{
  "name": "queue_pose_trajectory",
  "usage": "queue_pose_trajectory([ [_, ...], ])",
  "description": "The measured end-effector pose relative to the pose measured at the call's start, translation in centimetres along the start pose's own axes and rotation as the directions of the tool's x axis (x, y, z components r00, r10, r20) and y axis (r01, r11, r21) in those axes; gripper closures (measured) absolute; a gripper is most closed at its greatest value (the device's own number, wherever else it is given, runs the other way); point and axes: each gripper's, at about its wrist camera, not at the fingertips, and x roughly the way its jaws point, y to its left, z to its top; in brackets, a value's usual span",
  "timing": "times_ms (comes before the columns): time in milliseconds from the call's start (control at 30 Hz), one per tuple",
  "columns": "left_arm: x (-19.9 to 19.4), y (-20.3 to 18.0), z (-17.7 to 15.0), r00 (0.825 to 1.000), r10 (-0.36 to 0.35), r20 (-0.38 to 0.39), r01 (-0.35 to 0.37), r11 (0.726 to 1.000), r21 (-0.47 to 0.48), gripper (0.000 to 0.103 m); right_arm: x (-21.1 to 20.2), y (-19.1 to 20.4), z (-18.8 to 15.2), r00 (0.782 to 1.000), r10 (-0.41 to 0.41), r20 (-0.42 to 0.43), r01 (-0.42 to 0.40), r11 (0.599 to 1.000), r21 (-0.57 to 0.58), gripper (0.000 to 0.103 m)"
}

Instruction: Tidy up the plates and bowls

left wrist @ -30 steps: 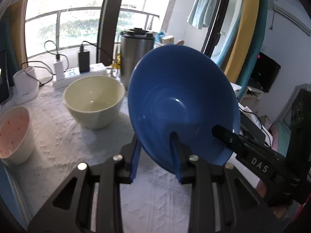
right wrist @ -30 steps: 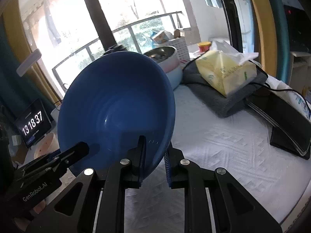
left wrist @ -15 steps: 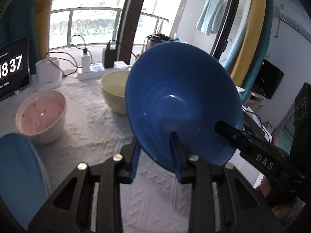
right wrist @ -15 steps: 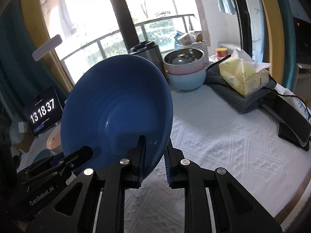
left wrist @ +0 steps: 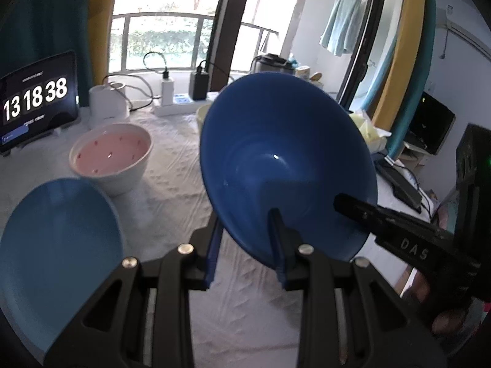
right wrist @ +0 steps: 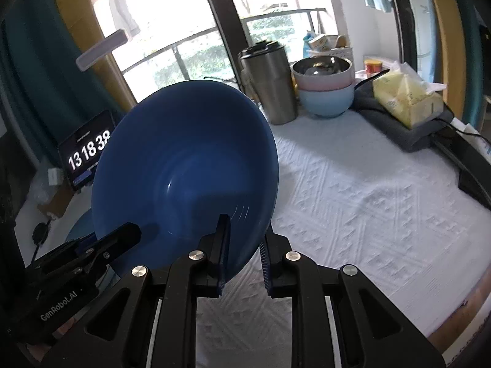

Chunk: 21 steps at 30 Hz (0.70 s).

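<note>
Left wrist view: my left gripper (left wrist: pixel 245 245) and right gripper (right wrist: pixel 242 254) both pinch the rim of the dark blue bowl (left wrist: pixel 285 165), held tilted above the white bumpy cloth (left wrist: pixel 172 168). It has slid left; now the light blue plate (left wrist: pixel 58 245) shows near left, so I think stacking comes soon. The bowl looks smooth, shiny and round. The pink bowl (left wrist: pixel 113 153) sits just behind the plate.
</note>
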Motion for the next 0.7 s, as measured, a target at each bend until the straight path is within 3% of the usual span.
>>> queue_pose_trajectory([
  [333, -0.8, 1.8, -1.5, 0.999, 0.017, -0.038, -0.018, 0.999, -0.042, 0.072, 0.7, 2.0, -0.8, 0.998, 0.032, -0.060, -0.034, 0.999, -0.033, 0.080],
  [700, -1.2, 2.5, -2.1, 0.999, 0.015, -0.048, -0.018, 0.998, -0.056, 0.071, 1.8, 2.1, -0.9, 0.989, 0.066, -0.132, -0.065, 0.998, 0.007, 0.080],
])
